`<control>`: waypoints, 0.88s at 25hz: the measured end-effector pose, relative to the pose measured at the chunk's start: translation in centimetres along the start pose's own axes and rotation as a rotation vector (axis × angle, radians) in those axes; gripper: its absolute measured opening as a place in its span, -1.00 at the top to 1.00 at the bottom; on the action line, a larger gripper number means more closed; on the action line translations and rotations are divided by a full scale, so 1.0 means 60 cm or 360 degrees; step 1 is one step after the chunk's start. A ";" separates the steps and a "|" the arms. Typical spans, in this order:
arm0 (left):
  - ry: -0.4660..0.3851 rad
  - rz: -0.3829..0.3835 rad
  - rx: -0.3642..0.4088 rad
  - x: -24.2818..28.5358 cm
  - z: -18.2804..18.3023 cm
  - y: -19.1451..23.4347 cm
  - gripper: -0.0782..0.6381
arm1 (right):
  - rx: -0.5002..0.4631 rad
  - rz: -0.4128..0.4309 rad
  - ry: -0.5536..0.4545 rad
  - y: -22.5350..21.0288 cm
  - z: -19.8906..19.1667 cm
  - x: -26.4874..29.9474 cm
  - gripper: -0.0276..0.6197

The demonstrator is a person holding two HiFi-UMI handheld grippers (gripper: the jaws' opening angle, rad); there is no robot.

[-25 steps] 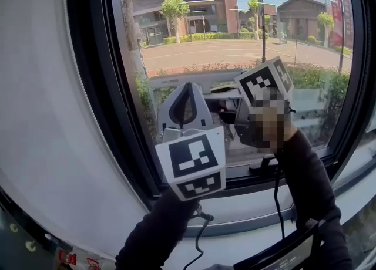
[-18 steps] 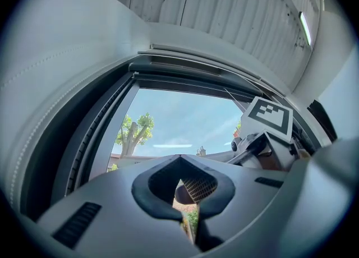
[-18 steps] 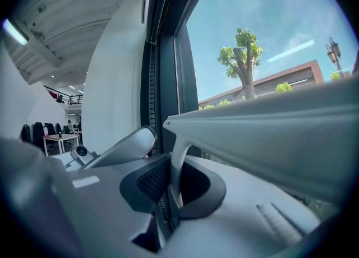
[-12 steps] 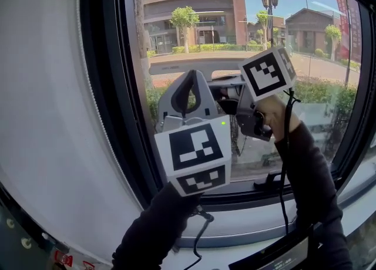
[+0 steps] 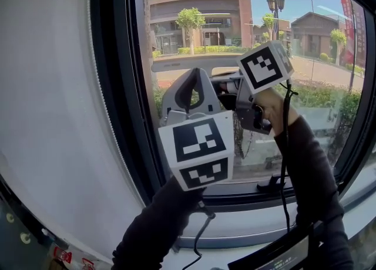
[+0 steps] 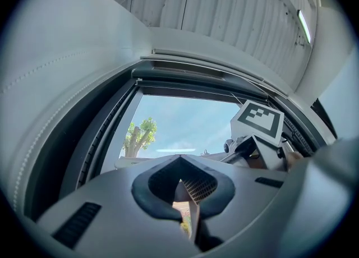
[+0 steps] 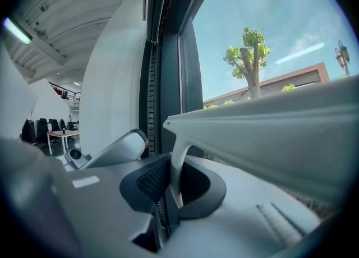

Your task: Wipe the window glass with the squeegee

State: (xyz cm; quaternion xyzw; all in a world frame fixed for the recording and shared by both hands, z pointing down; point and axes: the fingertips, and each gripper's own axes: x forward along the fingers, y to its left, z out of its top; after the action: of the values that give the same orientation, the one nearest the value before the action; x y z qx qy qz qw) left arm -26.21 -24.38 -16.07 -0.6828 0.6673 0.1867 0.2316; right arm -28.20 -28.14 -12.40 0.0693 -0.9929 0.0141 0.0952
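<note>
Clamping the narrow neck of the pale grey plastic squeegee (image 7: 269, 133), our right claw (image 7: 173, 183) has its two dark ribbed pads pressed on either side of it. The tool's long blade bar runs off to the right across that claw's view. Our left claw (image 6: 188, 198) has its pads drawn together, with only a thin slit of daylight between them and nothing in it. In the head view the left claw stands upright just beside the right one, on its left, both raised in front of the clear window glass (image 5: 320, 93). The squeegee's bar lies level across the pane beyond the left claw's tips; whether its edge touches the glass we cannot tell. Each claw carries a white cube with black square markers (image 5: 197, 148), and our dark sleeves (image 5: 305, 169) lead down from them. Around the pane runs a black window frame (image 5: 111, 98), with a white wall (image 5: 47, 98) to its left. Through the glass we see a brown brick building (image 5: 200, 13), a pale tree trunk (image 5: 147, 28) and a black lamp post (image 5: 276, 2) under a blue sky.
</note>
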 end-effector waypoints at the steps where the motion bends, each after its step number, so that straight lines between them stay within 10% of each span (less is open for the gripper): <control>1: 0.0005 0.0001 0.0001 0.001 0.000 0.002 0.79 | 0.0002 -0.0005 0.0002 -0.002 0.001 0.002 0.83; 22: 0.0079 0.0033 0.0045 0.013 -0.026 0.040 0.79 | 0.0105 0.0005 0.0034 -0.026 0.006 0.046 0.84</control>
State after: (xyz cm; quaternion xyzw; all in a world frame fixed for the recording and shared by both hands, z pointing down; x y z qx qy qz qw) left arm -28.67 -25.91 -15.37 -0.6770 0.6824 0.1624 0.2227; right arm -30.71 -30.05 -12.19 0.0706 -0.9910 0.0478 0.1034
